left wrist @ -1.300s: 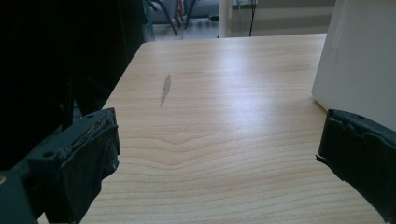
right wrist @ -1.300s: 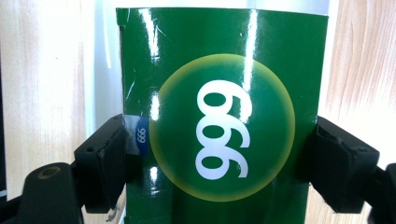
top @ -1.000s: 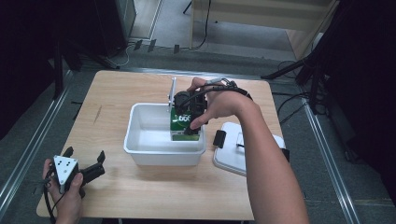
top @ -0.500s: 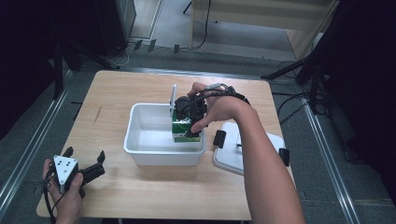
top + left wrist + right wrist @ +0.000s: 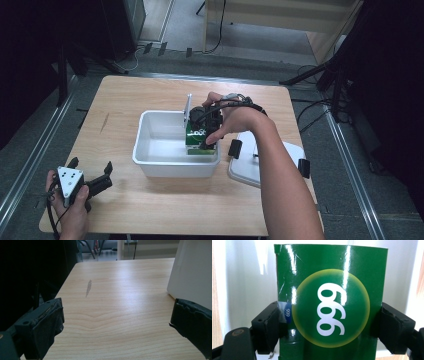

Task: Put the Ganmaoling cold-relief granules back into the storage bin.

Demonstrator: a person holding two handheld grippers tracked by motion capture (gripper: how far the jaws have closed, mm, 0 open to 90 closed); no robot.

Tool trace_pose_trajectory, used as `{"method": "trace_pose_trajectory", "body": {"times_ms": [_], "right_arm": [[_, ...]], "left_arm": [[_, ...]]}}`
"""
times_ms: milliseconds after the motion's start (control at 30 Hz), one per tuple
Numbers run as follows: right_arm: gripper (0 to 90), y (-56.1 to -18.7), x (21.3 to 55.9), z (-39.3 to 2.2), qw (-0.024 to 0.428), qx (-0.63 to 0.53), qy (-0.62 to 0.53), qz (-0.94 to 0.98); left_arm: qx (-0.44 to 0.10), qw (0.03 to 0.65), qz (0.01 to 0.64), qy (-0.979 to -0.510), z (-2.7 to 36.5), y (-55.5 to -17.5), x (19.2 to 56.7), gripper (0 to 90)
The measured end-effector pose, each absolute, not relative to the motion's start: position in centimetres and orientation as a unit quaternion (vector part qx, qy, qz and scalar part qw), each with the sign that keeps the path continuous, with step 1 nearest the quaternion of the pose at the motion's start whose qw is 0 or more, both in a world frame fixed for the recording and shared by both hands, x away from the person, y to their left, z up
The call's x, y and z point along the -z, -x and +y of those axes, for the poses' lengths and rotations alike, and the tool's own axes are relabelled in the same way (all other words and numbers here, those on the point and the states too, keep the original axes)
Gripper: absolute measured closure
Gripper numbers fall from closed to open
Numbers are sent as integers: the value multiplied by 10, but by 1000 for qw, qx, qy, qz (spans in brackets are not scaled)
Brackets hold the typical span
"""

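Over the white bin (image 5: 150, 150), right claw (image 5: 329, 325) pinches a green "999" box (image 5: 332, 290); left claw (image 5: 117, 325) spread

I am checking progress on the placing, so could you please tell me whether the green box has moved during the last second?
Yes. The glossy green cardboard box sits lower inside the white plastic tub.

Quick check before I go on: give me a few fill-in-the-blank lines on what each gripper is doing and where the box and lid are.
1. The right gripper is shut on a ____ box printed 999.
2. That box is being held inside the white ____.
3. The left gripper is ____, holding nothing.
4. The white lid lies on the table, on the person's ____ of the bin.

Missing words: green; bin; open; right
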State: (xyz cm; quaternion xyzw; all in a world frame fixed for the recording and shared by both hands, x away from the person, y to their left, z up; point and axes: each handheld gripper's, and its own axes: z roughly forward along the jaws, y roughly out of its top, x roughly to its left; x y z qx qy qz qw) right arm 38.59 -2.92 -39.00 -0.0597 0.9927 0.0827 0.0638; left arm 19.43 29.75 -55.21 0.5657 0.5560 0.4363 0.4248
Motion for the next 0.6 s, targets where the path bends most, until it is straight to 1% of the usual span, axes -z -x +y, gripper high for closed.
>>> {"method": "trace_pose_trajectory", "body": {"times_ms": [600], "right_arm": [[161, -389, 407, -31, 59, -82, 57, 993]], "left_arm": [[-436, 425, 556, -566, 297, -195, 552, 0]]}}
